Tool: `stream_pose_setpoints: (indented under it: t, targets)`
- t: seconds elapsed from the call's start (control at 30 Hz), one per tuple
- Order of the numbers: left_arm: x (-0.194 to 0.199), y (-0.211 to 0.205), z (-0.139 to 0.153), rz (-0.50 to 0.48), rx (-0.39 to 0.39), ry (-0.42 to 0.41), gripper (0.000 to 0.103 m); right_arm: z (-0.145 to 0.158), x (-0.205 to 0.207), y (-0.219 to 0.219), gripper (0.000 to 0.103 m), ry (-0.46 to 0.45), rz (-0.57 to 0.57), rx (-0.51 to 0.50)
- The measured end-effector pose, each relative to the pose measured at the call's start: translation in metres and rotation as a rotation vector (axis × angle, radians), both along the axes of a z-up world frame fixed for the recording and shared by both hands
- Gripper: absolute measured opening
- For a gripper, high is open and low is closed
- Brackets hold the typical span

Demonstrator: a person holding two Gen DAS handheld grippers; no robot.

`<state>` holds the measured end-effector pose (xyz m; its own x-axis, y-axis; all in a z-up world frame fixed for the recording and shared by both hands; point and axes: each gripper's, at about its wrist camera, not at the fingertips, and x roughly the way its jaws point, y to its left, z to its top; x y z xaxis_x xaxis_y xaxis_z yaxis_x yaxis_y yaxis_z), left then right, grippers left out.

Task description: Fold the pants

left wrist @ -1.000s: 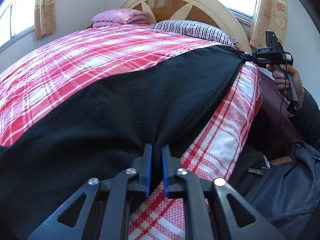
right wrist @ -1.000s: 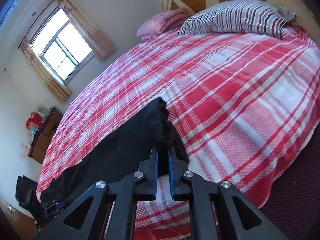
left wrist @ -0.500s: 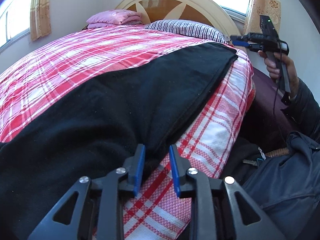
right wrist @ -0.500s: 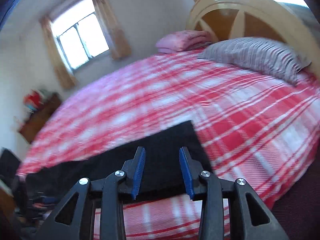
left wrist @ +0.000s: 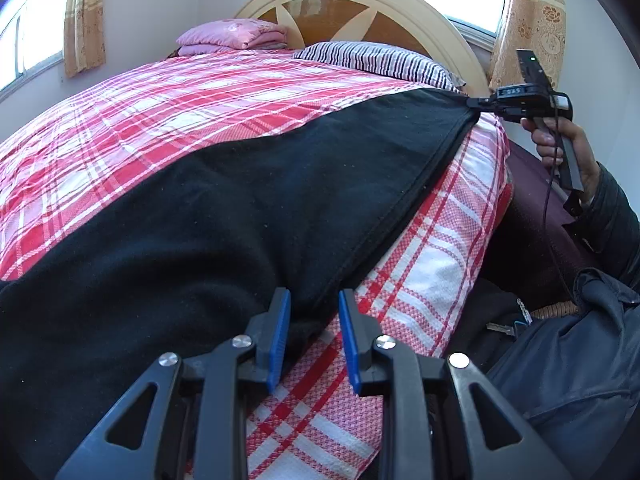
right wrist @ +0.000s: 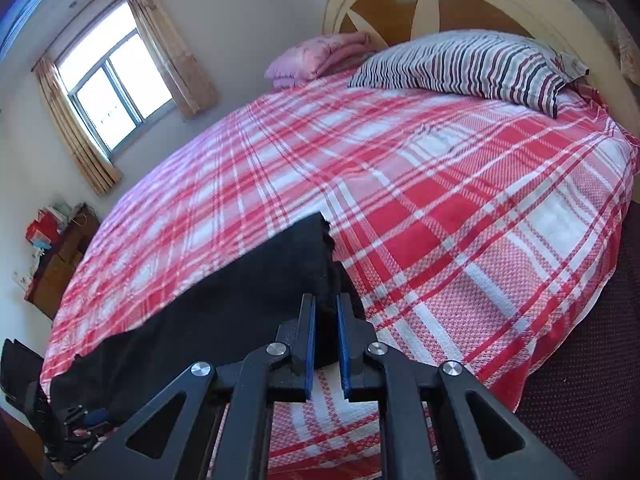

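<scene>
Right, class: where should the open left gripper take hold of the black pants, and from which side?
Grip the pants at the near corner lying between the left gripper fingers, coming in from the bed's edge. The hem there is a thin, flat edge on the bedspread, opposite the end the right gripper pinches.

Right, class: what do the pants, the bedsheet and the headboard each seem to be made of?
Pants: black, matte, soft cloth, perhaps fleece or knit; pale lint specks cling to it.
Bedsheet: woven fabric, probably cotton; the red-and-white plaid shows a fine weave texture.
Headboard: apparently wood, with glossy cream-painted ribs over brown panels; highlights show on the rim.
</scene>
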<state>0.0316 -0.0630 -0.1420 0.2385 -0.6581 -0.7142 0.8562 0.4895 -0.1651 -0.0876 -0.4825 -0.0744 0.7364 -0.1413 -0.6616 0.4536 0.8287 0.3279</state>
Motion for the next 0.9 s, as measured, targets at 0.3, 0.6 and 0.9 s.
stream_pose_setpoints:
  t: [0.3,0.6,0.9]
  targets:
    - [0.005,0.004,-0.002,0.0,-0.023,0.036,0.027,-0.014,-0.005,-0.003,0.008,0.082,-0.05,-0.058]
    - [0.005,0.006,-0.002,-0.002,-0.031,0.037,0.027,0.017,-0.018,0.008,0.012,-0.028,-0.051,-0.14]
    - [0.007,0.028,0.019,0.06,-0.013,-0.067,0.042,-0.014,0.023,0.069,0.013,0.168,0.205,-0.23]
